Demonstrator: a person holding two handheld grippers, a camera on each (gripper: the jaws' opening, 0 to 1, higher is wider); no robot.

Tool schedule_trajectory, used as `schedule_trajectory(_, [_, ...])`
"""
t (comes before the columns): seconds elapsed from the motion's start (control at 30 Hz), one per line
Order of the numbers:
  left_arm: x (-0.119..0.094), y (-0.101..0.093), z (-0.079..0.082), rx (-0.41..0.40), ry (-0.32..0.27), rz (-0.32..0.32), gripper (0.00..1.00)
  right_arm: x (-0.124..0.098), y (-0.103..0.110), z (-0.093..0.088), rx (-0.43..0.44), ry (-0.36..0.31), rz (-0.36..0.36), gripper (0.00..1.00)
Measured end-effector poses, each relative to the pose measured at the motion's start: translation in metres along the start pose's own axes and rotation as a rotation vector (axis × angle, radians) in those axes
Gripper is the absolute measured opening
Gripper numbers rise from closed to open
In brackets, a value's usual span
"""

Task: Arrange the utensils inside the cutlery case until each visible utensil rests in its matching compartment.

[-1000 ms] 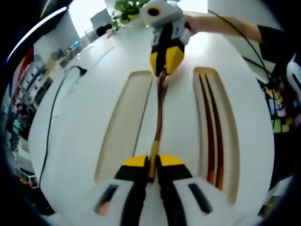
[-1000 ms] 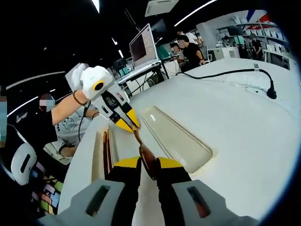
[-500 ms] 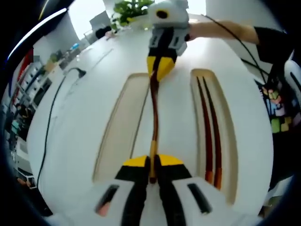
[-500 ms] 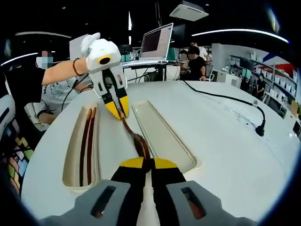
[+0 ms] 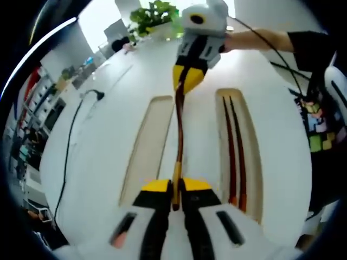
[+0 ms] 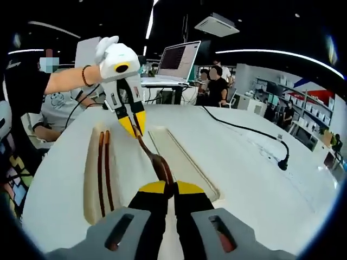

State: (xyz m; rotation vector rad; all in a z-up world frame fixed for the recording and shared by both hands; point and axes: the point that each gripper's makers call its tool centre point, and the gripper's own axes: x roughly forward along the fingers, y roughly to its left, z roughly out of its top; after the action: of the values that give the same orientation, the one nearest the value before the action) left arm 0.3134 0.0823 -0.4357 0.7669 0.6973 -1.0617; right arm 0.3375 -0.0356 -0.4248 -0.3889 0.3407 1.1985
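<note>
A brown wooden spoon (image 5: 178, 130) is held at both ends over the strip between the two slots of the white cutlery case (image 5: 203, 141). My left gripper (image 5: 174, 190) is shut on its handle end. My right gripper (image 6: 165, 188) is shut on its bowl end (image 6: 157, 161). The right gripper (image 5: 188, 80) shows at the far end in the left gripper view; the left gripper (image 6: 134, 125) shows likewise in the right gripper view. Two dark chopsticks (image 5: 234, 149) (image 6: 103, 168) lie side by side in one long slot. The other long slot (image 5: 145, 149) (image 6: 181, 160) is empty.
A black cable with a plug (image 5: 91, 95) (image 6: 281, 161) lies on the white top beside the case. A potted plant (image 5: 154, 16) stands at the far edge. A laptop (image 6: 181, 57) and several people are beyond the table. The person's arm (image 6: 70, 81) reaches in.
Both cameras have shifted and the case looks slightly smaller, as if the hands rose a little. The spoon stays gripped at both ends along the strip between the slots.
</note>
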Motion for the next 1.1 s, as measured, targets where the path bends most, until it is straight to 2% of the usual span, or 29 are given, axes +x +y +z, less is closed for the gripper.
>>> schedule_trajectory(0.17, [-0.011,-0.016,0.006,0.033,0.005,-0.019,0.07,-0.013,0.016,0.004,0.027,0.014,-0.003,0.02])
schedule_trajectory(0.43, [-0.027,-0.036,0.008,0.047,0.016,-0.047,0.07,-0.025,0.034,0.006,0.031,0.034,0.002,0.02])
schedule_trajectory(0.63, [-0.035,-0.062,0.003,0.034,0.001,-0.101,0.06,-0.029,0.057,0.002,0.064,0.054,0.065,0.02])
schedule_trajectory(0.73, [-0.036,-0.068,-0.001,0.033,0.003,-0.107,0.06,-0.03,0.058,0.0,0.073,0.057,0.072,0.02])
schedule_trajectory(0.83, [-0.035,-0.074,-0.006,0.032,0.012,-0.121,0.07,-0.028,0.068,-0.001,0.072,0.076,0.083,0.02])
schedule_trajectory(1.1, [-0.03,-0.075,-0.018,0.031,0.024,-0.132,0.07,-0.026,0.076,-0.002,0.086,0.128,0.1,0.03])
